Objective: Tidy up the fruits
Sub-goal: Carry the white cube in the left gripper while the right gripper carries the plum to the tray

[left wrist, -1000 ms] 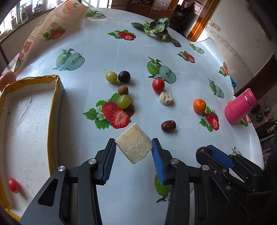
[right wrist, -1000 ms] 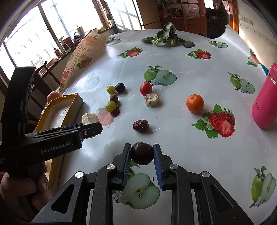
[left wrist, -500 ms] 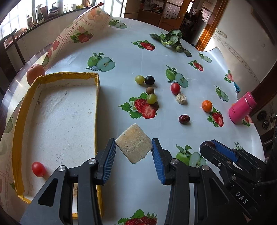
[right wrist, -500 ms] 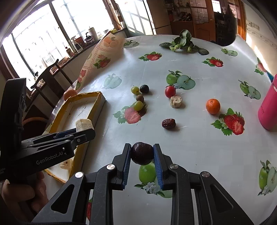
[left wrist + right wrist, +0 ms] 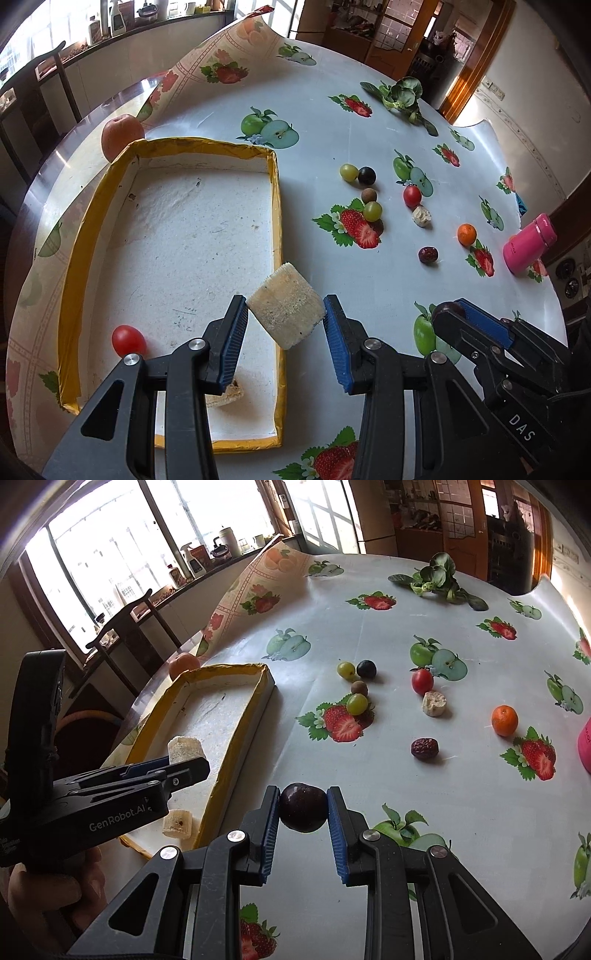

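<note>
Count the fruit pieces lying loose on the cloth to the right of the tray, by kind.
green grapes: 2
black grape: 1
brown fruit: 1
tomato: 1
pale chunk: 1
orange: 1
date: 1
Total: 8

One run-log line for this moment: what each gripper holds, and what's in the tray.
left gripper: shut on banana chunk | right gripper: shut on plum | tray: cherry tomato, banana piece
</note>
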{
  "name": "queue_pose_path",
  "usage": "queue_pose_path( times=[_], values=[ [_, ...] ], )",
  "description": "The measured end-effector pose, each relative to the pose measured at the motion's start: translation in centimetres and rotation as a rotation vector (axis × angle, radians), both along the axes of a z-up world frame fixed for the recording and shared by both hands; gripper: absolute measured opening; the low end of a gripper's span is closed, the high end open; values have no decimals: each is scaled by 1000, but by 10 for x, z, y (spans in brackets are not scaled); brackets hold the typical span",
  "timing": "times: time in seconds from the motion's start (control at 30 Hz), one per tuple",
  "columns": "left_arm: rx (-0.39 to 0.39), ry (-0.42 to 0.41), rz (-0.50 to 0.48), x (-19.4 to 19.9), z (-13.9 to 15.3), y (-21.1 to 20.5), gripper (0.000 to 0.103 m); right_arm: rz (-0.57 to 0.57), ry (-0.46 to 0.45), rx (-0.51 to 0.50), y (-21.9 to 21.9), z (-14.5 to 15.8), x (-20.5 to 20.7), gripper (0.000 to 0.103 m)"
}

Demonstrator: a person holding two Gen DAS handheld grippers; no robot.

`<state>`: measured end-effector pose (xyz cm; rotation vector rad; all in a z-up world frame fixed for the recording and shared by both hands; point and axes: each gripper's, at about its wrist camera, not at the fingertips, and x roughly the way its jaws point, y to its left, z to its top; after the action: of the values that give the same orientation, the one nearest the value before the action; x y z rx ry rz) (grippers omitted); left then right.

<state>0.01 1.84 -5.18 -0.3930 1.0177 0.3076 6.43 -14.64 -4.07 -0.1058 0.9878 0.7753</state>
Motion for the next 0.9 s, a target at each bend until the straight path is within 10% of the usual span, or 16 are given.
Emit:
queue_pose_path(
  times=[0.9],
  values=[
    [-18, 26, 147, -33, -17, 81, 40, 192, 7, -1, 93, -6, -38, 26]
  ],
)
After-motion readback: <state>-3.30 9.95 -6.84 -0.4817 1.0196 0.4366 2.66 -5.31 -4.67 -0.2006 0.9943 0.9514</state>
